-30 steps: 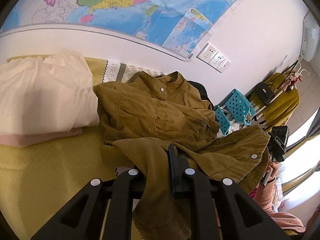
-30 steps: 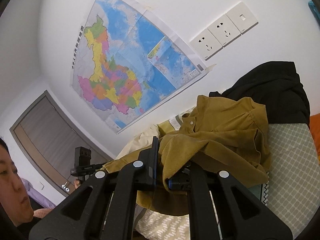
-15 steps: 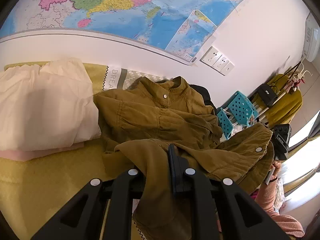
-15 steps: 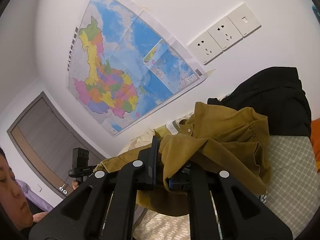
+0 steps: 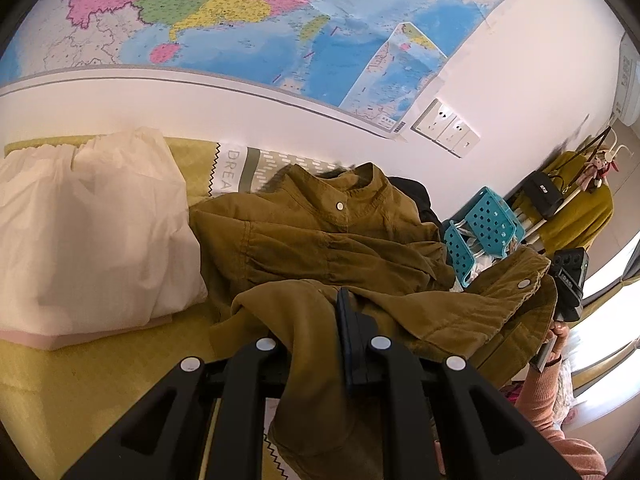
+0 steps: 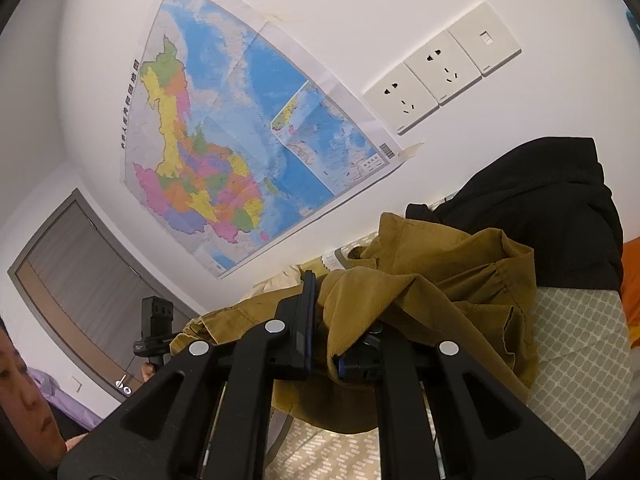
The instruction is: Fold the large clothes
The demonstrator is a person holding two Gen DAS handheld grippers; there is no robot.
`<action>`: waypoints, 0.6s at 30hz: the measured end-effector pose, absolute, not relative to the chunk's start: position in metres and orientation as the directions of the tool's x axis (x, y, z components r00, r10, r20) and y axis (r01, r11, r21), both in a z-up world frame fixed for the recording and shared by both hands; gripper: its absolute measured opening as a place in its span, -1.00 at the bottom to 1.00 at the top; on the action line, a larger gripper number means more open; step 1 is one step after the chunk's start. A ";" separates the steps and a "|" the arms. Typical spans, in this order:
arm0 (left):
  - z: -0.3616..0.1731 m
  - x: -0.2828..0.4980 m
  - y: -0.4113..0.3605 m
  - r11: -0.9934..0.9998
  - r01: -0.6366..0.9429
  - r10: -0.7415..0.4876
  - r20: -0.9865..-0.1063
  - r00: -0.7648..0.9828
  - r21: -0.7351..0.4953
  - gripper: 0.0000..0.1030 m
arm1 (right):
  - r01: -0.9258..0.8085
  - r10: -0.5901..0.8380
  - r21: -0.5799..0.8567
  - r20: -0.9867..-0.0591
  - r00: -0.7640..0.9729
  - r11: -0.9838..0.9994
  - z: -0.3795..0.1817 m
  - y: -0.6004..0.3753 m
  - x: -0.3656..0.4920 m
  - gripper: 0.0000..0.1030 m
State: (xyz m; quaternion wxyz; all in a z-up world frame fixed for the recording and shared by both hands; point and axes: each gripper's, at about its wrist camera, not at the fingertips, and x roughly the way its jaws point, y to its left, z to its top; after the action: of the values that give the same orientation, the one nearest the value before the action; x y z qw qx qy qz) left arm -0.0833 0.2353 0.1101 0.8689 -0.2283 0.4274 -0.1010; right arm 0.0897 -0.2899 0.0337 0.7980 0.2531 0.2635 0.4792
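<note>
An olive-brown corduroy jacket (image 5: 320,236) with snap buttons lies rumpled on the yellow bed cover (image 5: 92,364), collar toward the wall. My left gripper (image 5: 316,344) is shut on a fold of its hem, cloth draped over the fingers. My right gripper (image 6: 328,320) is shut on another part of the same jacket (image 6: 440,280) and holds it lifted off the bed; cloth hides the right finger. The right gripper also shows at the right edge of the left wrist view (image 5: 568,284).
A folded cream garment (image 5: 88,232) on a pink one lies left of the jacket. A black garment (image 6: 540,216) lies by the wall behind it. A teal perforated basket (image 5: 484,232) and a clothes rack (image 5: 572,196) stand at the right. Wall map and sockets (image 6: 440,72) above.
Both grippers have kept their hold and moved slightly lower and nearer the bed; the jacket's collar end has shifted a little. The held edge stays lifted.
</note>
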 end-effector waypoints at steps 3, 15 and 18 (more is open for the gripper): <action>0.110 -0.078 0.236 0.877 -0.020 -0.368 -0.700 0.612 -0.479 -0.75 | -0.627 0.896 0.658 -0.185 0.403 0.418 0.034 -0.287 0.095 -0.84; 0.107 -0.058 0.242 0.881 -0.027 -0.360 -0.707 0.609 -0.472 -0.76 | -0.609 0.890 0.665 -0.208 0.405 0.432 0.035 -0.280 0.114 -0.84; 0.105 -0.052 0.245 0.879 -0.033 -0.360 -0.708 0.607 -0.475 -0.75 | -0.603 0.890 0.669 -0.213 0.404 0.434 0.033 -0.278 0.119 -0.84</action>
State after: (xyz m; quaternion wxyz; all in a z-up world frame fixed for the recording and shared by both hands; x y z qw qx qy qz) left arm -0.0521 0.2447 0.1046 0.8672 -0.2271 0.4330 -0.0942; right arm 0.1193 -0.2776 0.0334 0.7984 0.2542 0.2820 0.4673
